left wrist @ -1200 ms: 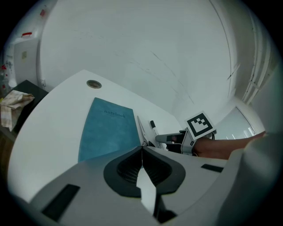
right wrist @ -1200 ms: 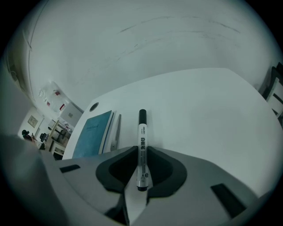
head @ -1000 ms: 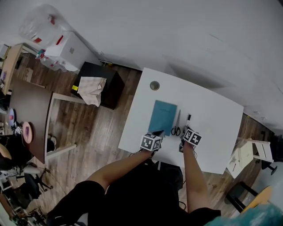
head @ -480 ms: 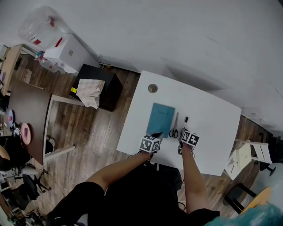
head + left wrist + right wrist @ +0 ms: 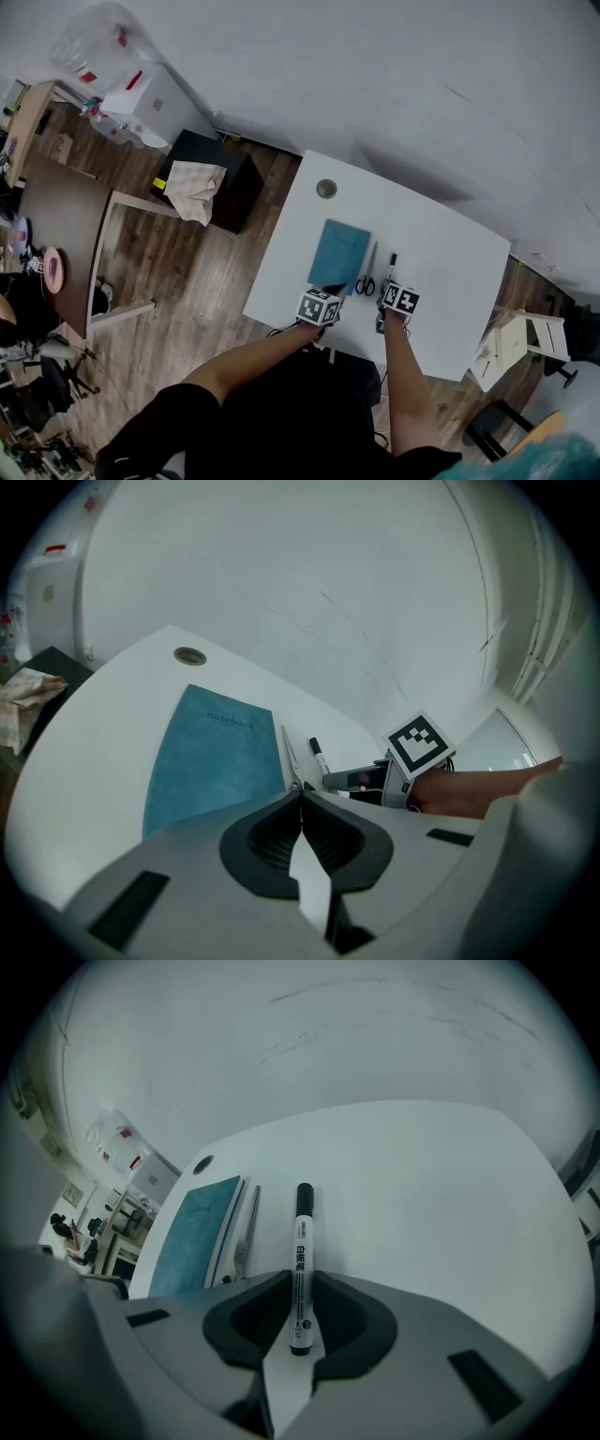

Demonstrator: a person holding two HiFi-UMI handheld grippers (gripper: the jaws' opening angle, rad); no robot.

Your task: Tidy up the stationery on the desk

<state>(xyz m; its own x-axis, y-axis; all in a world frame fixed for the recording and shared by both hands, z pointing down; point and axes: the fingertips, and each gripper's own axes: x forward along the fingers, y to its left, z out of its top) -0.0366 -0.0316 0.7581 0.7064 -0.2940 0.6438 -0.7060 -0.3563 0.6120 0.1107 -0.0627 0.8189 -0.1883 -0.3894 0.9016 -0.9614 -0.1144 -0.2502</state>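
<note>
Right gripper (image 5: 299, 1277) tight around marker (image 5: 302, 1237)

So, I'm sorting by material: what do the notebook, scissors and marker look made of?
The notebook: matte teal cover, likely card or leatherette; no glare. The scissors: pale grey blades, probably metal; dark handles, maybe plastic. The marker: smooth white barrel with black cap and printed label, looks plastic.

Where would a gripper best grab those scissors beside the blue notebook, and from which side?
Probably from above, across the closed blades just ahead of the handle loops. The scissors lie flat, loops toward the person, so that narrow neck suits two jaws. The notebook on one side and the marker on the other leave little room for coming in sideways.
</note>
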